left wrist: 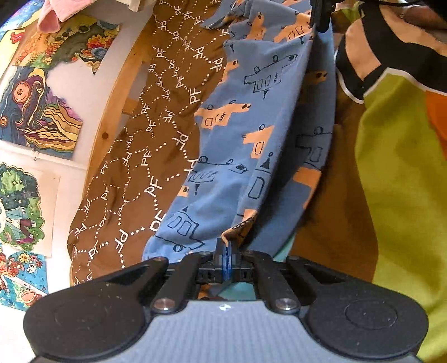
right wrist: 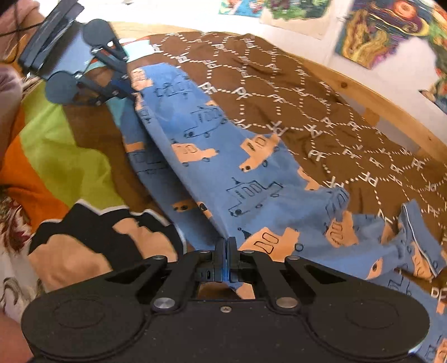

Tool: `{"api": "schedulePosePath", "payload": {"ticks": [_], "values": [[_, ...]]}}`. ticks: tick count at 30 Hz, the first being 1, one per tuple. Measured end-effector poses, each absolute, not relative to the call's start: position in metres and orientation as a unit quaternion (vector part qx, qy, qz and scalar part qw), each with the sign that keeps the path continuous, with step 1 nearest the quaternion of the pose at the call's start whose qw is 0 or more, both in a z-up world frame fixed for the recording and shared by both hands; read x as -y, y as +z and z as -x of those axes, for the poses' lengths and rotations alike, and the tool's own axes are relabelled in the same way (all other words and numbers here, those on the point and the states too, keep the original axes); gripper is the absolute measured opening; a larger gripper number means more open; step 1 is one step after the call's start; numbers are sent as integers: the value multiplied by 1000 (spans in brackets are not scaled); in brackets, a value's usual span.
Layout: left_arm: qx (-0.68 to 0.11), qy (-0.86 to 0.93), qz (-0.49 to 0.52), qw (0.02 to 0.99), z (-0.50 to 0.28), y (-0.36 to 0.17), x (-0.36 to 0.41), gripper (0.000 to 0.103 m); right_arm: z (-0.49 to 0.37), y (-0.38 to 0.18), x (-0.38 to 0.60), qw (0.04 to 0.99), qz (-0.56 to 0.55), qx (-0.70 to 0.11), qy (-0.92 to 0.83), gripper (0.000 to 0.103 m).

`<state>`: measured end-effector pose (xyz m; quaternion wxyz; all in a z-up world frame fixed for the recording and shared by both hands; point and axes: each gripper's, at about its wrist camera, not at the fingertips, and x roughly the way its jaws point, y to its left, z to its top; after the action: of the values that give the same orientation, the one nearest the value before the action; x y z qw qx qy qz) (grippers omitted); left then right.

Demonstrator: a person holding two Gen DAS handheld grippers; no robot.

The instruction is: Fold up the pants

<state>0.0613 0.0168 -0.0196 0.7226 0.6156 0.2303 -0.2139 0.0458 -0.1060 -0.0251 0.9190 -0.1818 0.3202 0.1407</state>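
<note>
Blue pants point(left wrist: 245, 139) printed with orange and outlined trucks lie stretched over a brown "PF" patterned cover point(left wrist: 145, 145). My left gripper point(left wrist: 227, 245) is shut on a pinched fold at one end of the pants. In the right wrist view the pants point(right wrist: 223, 156) run as a long band from my right gripper point(right wrist: 225, 243), shut on the near edge, to the left gripper point(right wrist: 131, 89) at the far end. The fabric hangs taut between the two. A bunched part of the pants point(right wrist: 413, 245) lies at the right.
A blanket with green, orange, black and beige patches point(left wrist: 396, 156) point(right wrist: 64, 150) lies beside the pants. A wooden bed rail point(right wrist: 377, 95) point(left wrist: 120, 100) borders the brown cover point(right wrist: 335, 106), with colourful drawings point(left wrist: 36, 111) on the white wall. A pink cloth point(left wrist: 56, 14) hangs at the top left.
</note>
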Motion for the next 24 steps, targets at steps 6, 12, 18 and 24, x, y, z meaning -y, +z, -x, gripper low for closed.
{"api": "schedulePosePath", "payload": {"ticks": [6,12,18,24], "values": [[-248,-227,-605,721,-65,-26,-19,7,-52,-40,105,912,170,-346,140,4],[-275,-255,-486,789,-68,12,-19,80,-40,-26,131,924,105,-344,128,67],[-281,-274,-283,875,-86,40,25,97,-16,-9,196,948,-34,-317,1,98],[-264,-323,-168,893,-98,20,116,97,-4,-2,269,940,-177,-278,-87,100]]}}
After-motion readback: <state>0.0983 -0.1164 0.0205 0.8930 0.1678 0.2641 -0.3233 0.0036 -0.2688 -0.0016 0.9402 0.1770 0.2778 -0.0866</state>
